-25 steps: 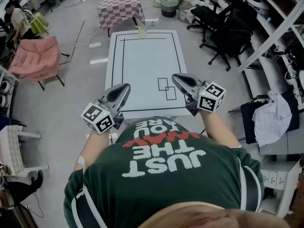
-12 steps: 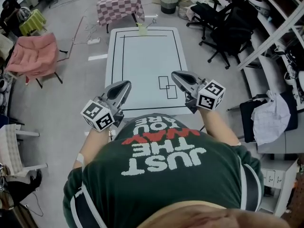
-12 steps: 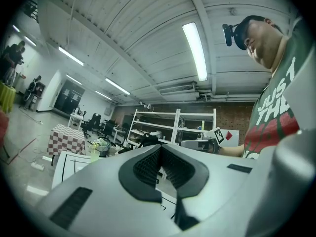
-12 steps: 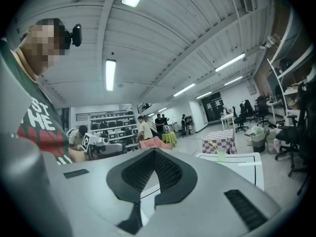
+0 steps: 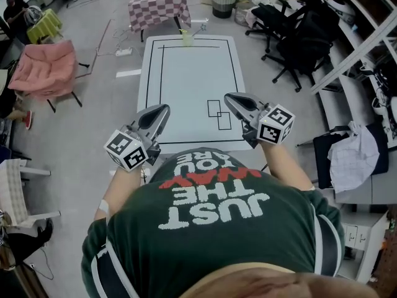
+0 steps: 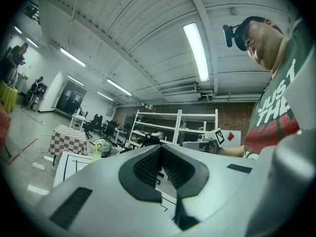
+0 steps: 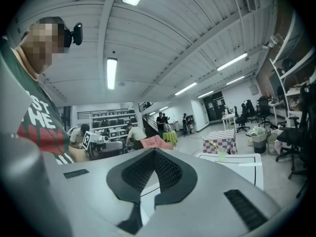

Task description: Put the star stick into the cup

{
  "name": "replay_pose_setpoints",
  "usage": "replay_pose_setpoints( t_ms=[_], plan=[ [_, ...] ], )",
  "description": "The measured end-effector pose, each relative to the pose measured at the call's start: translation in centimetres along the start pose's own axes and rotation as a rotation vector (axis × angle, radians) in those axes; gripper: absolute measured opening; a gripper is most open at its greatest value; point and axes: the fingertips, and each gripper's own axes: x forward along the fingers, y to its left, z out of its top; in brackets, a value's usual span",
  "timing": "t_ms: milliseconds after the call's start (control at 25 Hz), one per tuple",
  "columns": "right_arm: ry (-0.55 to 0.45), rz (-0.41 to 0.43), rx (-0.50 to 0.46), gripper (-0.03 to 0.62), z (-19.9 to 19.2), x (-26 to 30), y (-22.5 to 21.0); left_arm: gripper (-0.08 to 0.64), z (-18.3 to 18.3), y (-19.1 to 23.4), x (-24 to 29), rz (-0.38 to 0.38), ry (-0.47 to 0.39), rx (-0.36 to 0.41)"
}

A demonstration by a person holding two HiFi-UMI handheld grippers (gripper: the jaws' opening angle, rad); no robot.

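Near, table's 6 o'clock edge: left grey plastic gripper (image 5: 161,110) and right grey plastic gripper (image 5: 231,99), both raised at chest, tips aimed toward 12. Jaws on each pressed together, nothing between; carrying pose, no load. White rectangular black-lined table (image 5: 186,92) ahead. Far, 12 o'clock edge: pale yellow-green translucent cup (image 7: 222,155), thin star-tipped stick (image 7: 214,145) leaning out of it. Stick sits in cup as task wants; who put it there, can't tell.

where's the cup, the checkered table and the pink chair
cup (image 5: 186,39): head view, its side wall
checkered table (image 5: 159,5): head view, middle of its cloth top
pink chair (image 5: 40,71): head view, its pink cover
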Motion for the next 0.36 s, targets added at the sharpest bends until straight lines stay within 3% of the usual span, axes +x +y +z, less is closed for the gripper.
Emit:
replay_pose_setpoints(
  t_ms=[360],
  plan=[
    [0.011, 0.016, -0.009, 0.032, 0.33, 0.15, -0.27, 0.009, 0.08, 0.04, 0.42, 0.01, -0.001, 0.0]
  ],
)
